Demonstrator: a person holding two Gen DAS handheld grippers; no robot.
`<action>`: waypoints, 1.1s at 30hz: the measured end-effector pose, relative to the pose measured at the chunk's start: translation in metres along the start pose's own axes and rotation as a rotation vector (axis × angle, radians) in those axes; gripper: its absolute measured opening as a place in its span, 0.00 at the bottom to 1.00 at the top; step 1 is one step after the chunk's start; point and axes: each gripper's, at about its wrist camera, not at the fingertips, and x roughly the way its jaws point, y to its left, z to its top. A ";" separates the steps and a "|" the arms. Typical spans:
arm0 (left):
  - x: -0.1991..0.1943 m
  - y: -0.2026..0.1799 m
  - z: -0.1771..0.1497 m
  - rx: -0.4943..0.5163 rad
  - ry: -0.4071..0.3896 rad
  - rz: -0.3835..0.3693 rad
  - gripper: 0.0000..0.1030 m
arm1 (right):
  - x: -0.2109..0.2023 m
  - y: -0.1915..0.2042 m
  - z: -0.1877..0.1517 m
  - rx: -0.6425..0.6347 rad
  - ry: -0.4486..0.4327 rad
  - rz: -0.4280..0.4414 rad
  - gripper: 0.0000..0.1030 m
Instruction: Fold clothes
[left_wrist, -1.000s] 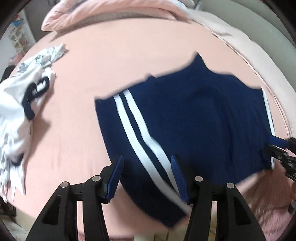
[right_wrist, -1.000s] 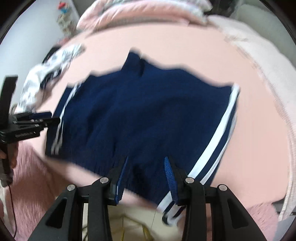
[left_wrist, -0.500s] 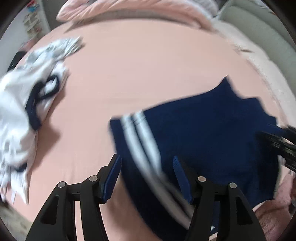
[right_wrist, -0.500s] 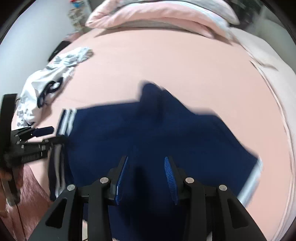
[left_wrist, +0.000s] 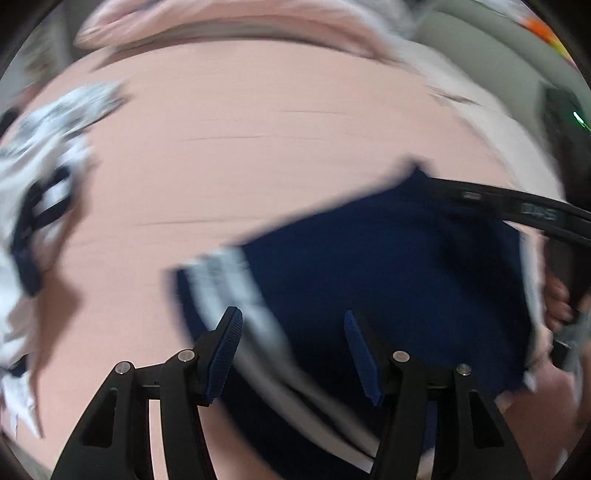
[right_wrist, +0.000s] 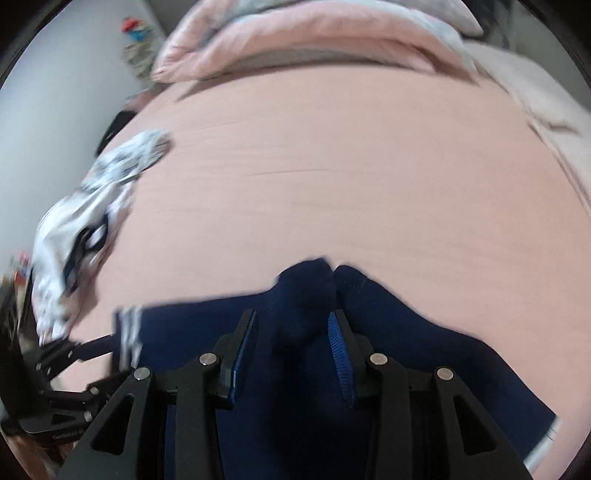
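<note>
My left gripper (left_wrist: 291, 354) stood with its jaws wide apart above the navy shorts (left_wrist: 388, 280), which lay spread on the pink bedsheet (left_wrist: 258, 147) just ahead of my fingers. The blue ribbed pads (left_wrist: 225, 354) closed on nothing, and the white side stripes (left_wrist: 236, 291) of the shorts ran under the gap between the fingers, heavily blurred. To the right of that gripper the black frame of my other tool crossed the far edge of the shorts, and part of my hand (left_wrist: 557, 299) showed beside it at the shorts' right edge.

My right gripper (right_wrist: 291, 358) was likewise parted and empty, its blue pads (right_wrist: 341, 362) standing over the dark middle of the shorts (right_wrist: 424, 350), where the fabric bunched into a raised fold directly ahead of the fingers. The striped hem (right_wrist: 129, 332) lay off to the left of this gripper, just beside the tip of the left tool; whether that tip touched the hem I could not tell through the blur.

A white garment with dark trim (right_wrist: 81, 229) lay crumpled well to the left of both grippers, apart from the shorts. Beyond the fingers, at the far end of the sheet, a pink pillow (right_wrist: 314, 40) rested across the bed. A pale blanket (right_wrist: 546, 99) edged the sheet to the far right.
</note>
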 end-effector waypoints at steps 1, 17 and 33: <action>-0.001 -0.016 -0.004 0.035 0.018 -0.011 0.53 | -0.012 0.005 -0.015 -0.013 0.010 0.004 0.38; 0.015 -0.076 -0.038 0.053 0.097 0.091 0.53 | -0.073 -0.010 -0.188 0.074 0.115 -0.203 0.38; 0.023 -0.087 -0.011 -0.087 0.009 -0.005 0.53 | -0.105 -0.070 -0.222 0.301 0.056 -0.192 0.39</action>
